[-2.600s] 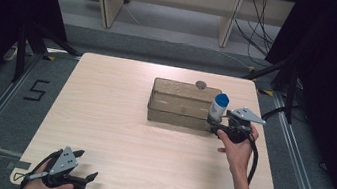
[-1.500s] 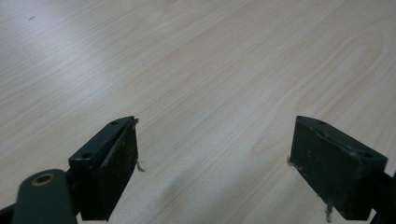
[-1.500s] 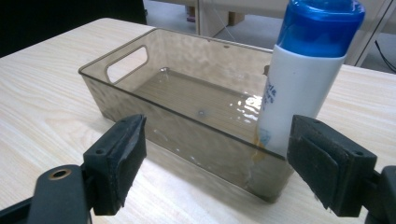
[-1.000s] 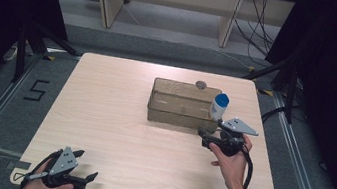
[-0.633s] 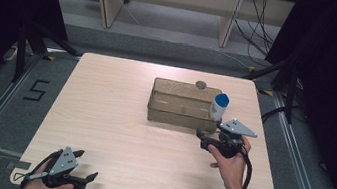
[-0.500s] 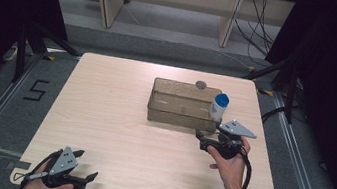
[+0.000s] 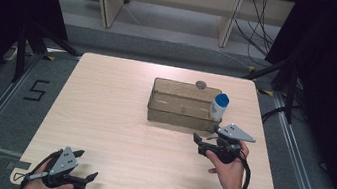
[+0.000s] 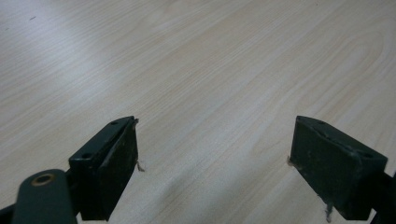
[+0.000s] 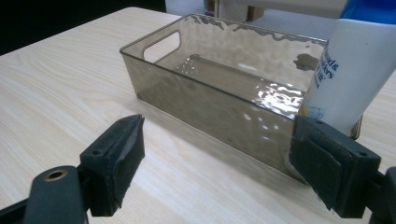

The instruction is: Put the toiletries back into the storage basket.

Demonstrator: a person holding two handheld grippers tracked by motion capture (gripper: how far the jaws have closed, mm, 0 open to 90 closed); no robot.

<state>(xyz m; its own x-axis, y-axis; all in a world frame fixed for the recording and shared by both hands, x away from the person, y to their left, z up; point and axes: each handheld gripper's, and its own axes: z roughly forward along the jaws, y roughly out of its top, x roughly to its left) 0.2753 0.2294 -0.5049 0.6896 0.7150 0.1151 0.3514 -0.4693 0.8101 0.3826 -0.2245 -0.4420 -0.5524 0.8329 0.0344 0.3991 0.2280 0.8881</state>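
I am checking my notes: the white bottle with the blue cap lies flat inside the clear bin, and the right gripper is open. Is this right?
Not quite. The white bottle stands upright in the clear bin, at its right end, as the high view shows. The right gripper is indeed open.

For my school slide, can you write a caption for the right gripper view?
Open right gripper faces a clear bin holding an upright white bottle on the table.
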